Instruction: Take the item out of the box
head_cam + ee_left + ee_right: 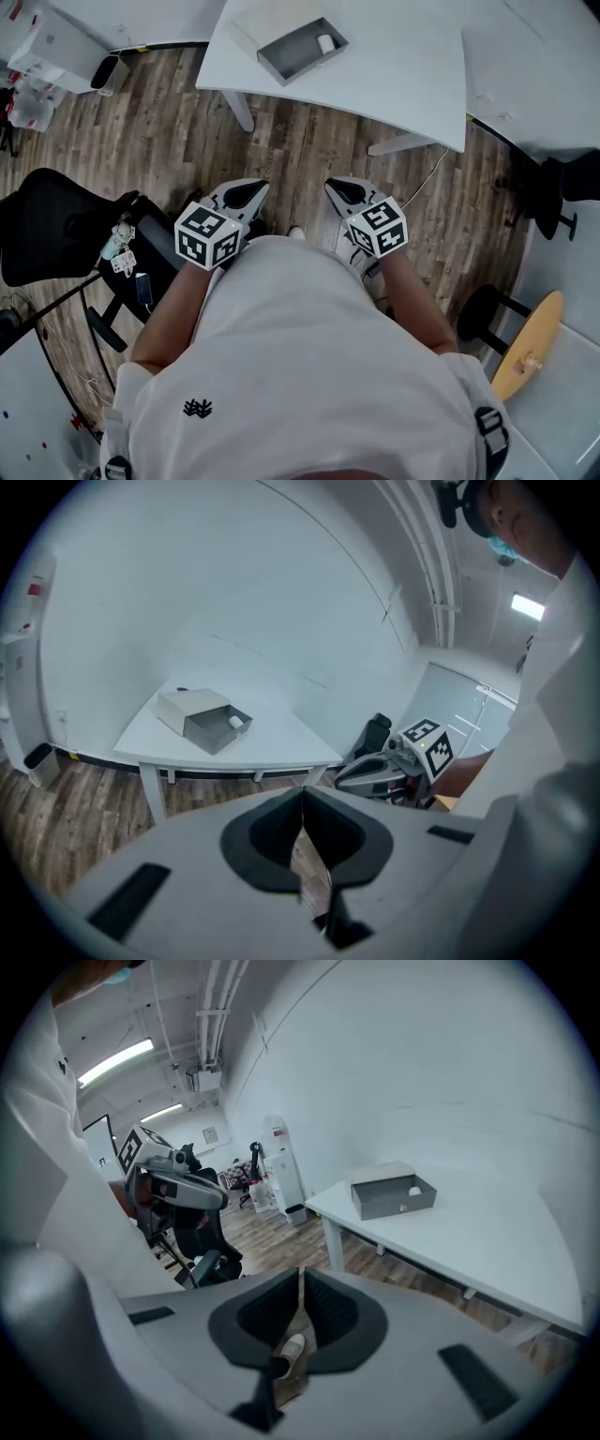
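While the item (pixel 326 43), small and white, lies at the right end of the open grey box (pixel 291 58), nothing touches it. The box sits on the white table (pixel 394 75), near its left near edge, far from both grippers. Left gripper (pixel 246 194): jaws together, nothing between them. Right gripper (pixel 345 190): same, closed and empty. Both are held close to the person's torso over the wood floor (pixel 309 150), side by side. A black chair (pixel 47 225) is at the left.
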The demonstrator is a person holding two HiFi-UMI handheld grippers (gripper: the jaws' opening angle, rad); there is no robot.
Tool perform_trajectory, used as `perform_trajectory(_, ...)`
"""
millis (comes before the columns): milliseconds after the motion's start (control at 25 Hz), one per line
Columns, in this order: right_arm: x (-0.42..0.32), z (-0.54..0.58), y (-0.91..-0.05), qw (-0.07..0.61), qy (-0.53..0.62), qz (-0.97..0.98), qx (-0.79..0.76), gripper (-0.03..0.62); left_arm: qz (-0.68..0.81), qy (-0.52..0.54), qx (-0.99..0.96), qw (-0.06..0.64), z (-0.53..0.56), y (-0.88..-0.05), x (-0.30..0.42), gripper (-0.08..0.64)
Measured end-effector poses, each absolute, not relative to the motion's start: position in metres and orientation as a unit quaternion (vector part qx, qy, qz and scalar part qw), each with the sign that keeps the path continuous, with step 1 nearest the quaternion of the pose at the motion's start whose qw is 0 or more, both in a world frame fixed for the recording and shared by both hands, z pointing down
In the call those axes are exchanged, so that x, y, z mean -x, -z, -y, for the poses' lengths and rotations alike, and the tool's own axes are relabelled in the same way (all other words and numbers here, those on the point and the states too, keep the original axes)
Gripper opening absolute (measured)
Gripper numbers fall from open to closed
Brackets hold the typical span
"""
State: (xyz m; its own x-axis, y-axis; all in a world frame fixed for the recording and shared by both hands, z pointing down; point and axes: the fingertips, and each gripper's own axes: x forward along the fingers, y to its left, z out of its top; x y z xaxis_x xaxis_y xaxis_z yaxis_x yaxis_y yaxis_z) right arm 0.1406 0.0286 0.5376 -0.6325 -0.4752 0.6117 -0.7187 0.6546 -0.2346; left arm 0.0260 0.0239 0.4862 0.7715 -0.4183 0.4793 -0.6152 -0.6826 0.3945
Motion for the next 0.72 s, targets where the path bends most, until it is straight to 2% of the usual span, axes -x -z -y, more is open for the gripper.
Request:
perform_trajectory(160, -0.132, 0.019, -0.530, 0.260, -0.230, 0.866, -0.361, 0.018, 0.275, -0.176, -0.906, 0.271, 0.006, -0.481, -0.011, 0.008)
perform_trajectory(280, -0.127, 0.056, -0.527, 0.257, -0.228, 0.860, -0.377, 0.061, 0.279, -0.170, -0.906, 0.268, 0.026, -0.479, 0.007, 0.008)
perform_trajectory(720, -0.132, 0.193, -0.533, 0.293, -0.203, 0.846, -0.398, 0.084, 0.315, -0.157, -0.898, 0.264, 0.085, -0.476, 0.051, 0.008)
